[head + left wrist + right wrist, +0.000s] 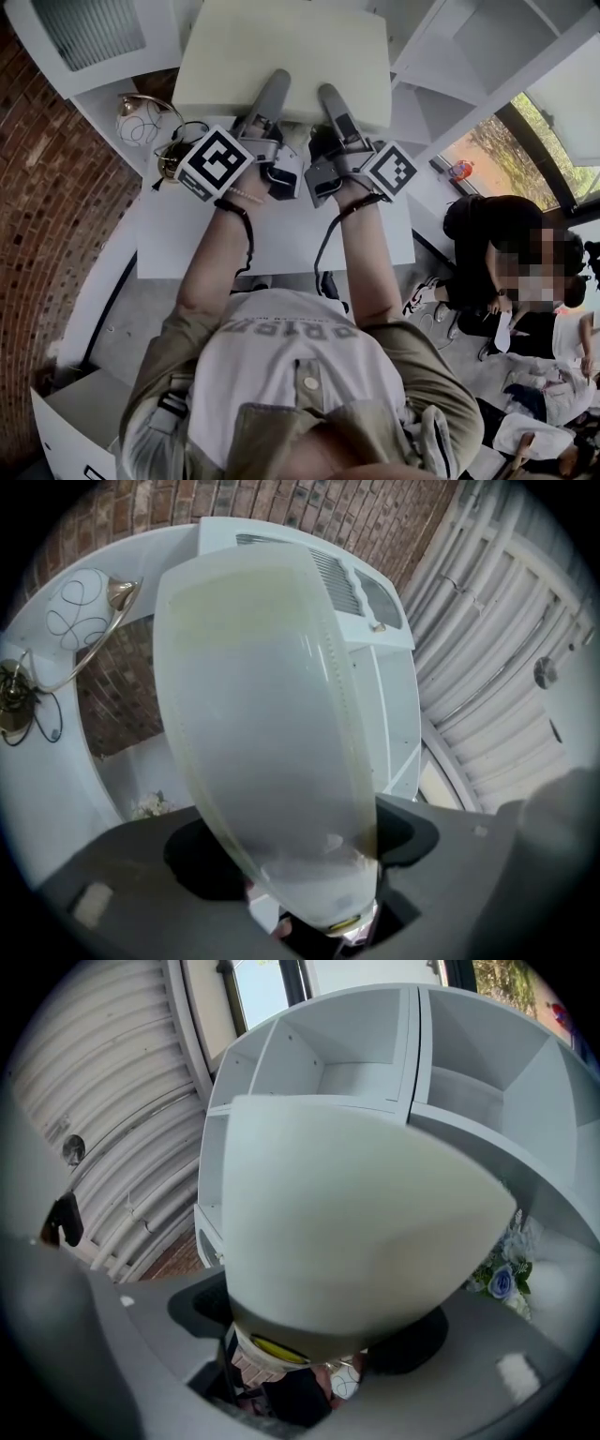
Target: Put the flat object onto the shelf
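Left hand-held gripper (276, 86) and right hand-held gripper (330, 97) are both clamping the cream flat object (291, 42), holding it up before the white shelf (469, 56).

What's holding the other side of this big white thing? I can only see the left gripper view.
Observer: The right gripper has the flat object between its jaws too, next to the left gripper.
Child: Is anybody else around?
Observer: Yes, a person in dark clothes is low down, off to the right.
Child: Is there a window?
Observer: Yes, a window shows on the right side of the head view.
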Demonstrator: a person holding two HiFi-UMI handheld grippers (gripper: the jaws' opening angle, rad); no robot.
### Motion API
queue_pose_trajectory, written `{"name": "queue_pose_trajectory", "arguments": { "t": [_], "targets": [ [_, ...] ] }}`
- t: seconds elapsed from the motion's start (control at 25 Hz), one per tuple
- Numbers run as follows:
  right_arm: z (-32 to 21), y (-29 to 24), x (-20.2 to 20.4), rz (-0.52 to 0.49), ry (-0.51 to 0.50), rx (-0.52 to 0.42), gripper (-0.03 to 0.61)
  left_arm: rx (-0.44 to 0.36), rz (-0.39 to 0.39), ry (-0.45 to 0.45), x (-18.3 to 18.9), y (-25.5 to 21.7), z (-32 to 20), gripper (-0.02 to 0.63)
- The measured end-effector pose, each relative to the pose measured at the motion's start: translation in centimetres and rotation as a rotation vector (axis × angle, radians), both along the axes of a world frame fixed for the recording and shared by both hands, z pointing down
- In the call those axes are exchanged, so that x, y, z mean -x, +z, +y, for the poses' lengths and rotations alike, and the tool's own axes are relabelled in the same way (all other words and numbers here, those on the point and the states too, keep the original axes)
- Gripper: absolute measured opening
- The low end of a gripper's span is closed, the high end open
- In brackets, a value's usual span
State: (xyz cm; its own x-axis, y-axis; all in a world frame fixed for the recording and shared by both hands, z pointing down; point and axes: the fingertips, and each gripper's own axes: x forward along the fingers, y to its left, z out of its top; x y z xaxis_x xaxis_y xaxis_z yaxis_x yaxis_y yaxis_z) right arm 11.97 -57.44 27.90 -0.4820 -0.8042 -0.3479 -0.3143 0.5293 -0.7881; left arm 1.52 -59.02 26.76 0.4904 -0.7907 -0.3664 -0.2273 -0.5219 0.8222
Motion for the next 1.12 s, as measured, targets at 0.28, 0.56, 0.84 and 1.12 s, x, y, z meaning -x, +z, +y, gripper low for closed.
{"name": "queue_pose_trajectory", "arguments": {
  "t": [0.28,0.56,0.84,1.12],
  "targets": [
    [-1.2,-0.6,-0.4,-0.037,0.065,0.03,0.394,-0.08,-0.091,0.062,-0.7,-0.3,-0.4,0.424],
    [-1.7,-1.0,-0.5,-0.061,0.086,0.033,0.394,-0.147,-0.206,0.057,0.2,1.1,1.4,0.434],
    [-1.8,-1.1,-0.8,-0.067,0.086,0.028,0.399,-0.134,-0.253,0.022,1.0,1.9,1.3,0.417],
    [-1.8,-1.8,-0.6,-0.048,0.07,-0.006,0.425,-0.136,-0.233,0.01,0.8,1.1,1.3,0.397]
  ]
}}
